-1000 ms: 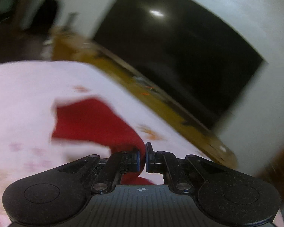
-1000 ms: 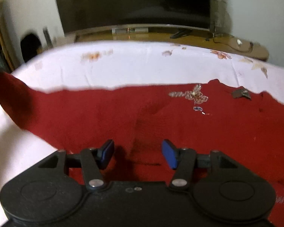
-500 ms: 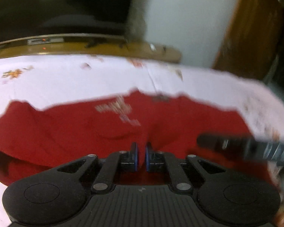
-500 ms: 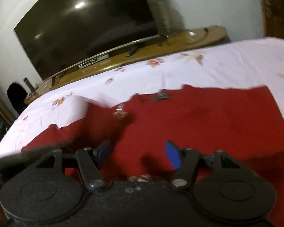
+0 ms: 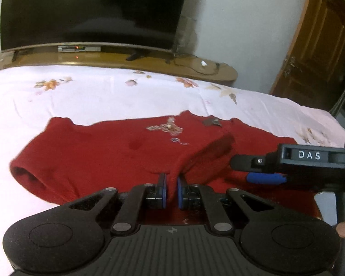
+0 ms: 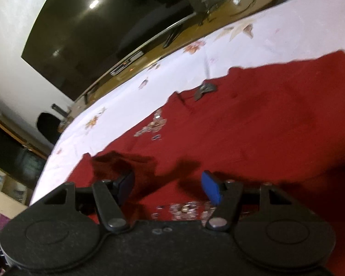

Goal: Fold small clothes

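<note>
Sweater (image 5: 117,151) lay mostly flat mid-bed (image 5: 103,92); our left claw (image 5: 170,191) pinched a raised fold, right claw (image 6: 168,186) gaped wide, empty. Folding had barely begun.

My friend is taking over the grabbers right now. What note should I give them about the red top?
Left tool: shut, pinching a raised fold of the red knitted top.
Right tool: open, nothing between its pads, just above the top; its jaws have just been opening.
Where things are: the top lies spread on the white flowered bedsheet, beaded decoration facing up, one sleeve opening at the left.
Done: one side looks lifted over towards the middle, but the fold is not laid flat.
Left: set that fold down, let go, fold the other side, then fold it into a small neat stack.
</note>
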Action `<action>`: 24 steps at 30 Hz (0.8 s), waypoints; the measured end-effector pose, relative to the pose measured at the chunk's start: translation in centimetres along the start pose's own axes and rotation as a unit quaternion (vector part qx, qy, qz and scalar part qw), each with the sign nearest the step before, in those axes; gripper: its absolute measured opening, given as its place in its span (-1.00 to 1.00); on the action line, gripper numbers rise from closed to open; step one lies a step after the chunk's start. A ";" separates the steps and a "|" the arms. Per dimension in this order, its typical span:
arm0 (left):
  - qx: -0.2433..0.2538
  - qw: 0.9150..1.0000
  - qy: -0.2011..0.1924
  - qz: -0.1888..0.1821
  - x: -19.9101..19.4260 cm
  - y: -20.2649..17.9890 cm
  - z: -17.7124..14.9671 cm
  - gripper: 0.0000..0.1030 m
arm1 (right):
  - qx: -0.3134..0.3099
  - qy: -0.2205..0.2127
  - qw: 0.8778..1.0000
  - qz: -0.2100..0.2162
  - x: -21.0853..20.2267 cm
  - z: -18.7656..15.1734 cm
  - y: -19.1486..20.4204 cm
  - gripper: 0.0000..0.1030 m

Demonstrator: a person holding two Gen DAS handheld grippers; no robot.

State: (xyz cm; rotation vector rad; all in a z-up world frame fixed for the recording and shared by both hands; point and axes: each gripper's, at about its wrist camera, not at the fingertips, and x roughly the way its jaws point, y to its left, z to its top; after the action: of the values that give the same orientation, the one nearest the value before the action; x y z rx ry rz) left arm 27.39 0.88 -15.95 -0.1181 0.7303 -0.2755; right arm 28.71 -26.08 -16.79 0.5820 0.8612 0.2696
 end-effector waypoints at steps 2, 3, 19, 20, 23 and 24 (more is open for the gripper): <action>0.012 1.000 0.019 0.001 0.4 -0.3 -0.5 -0.40 | 0.007 0.007 1.000 0.005 0.2 -0.1 0.1 0.25; 0.013 1.000 0.021 -0.001 0.5 -0.6 -0.8 -0.28 | 0.007 0.011 1.000 0.003 0.2 -0.2 0.2 0.27; -0.016 0.999 -0.004 0.042 -3.5 2.3 -1.6 0.28 | 0.032 0.062 0.997 0.010 -0.5 -2.3 0.1 0.07; -0.020 0.999 -0.002 0.050 -3.5 3.0 -1.7 0.28 | 0.030 0.068 0.997 0.004 -0.1 -2.6 0.4 -0.01; -0.039 0.997 0.000 0.064 -3.7 4.8 -2.0 0.28 | 0.023 0.078 0.997 -0.007 0.9 -3.4 1.0 -0.22; -0.041 0.997 -0.002 0.068 -3.6 5.2 -2.1 0.28 | 0.016 0.075 0.997 -0.014 1.1 -3.6 1.3 -0.43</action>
State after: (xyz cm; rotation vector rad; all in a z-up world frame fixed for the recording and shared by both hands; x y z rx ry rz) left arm 24.45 6.92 -16.24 -0.1465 0.7423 -0.1161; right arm 26.57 -23.18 -18.56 0.5837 1.0187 0.2762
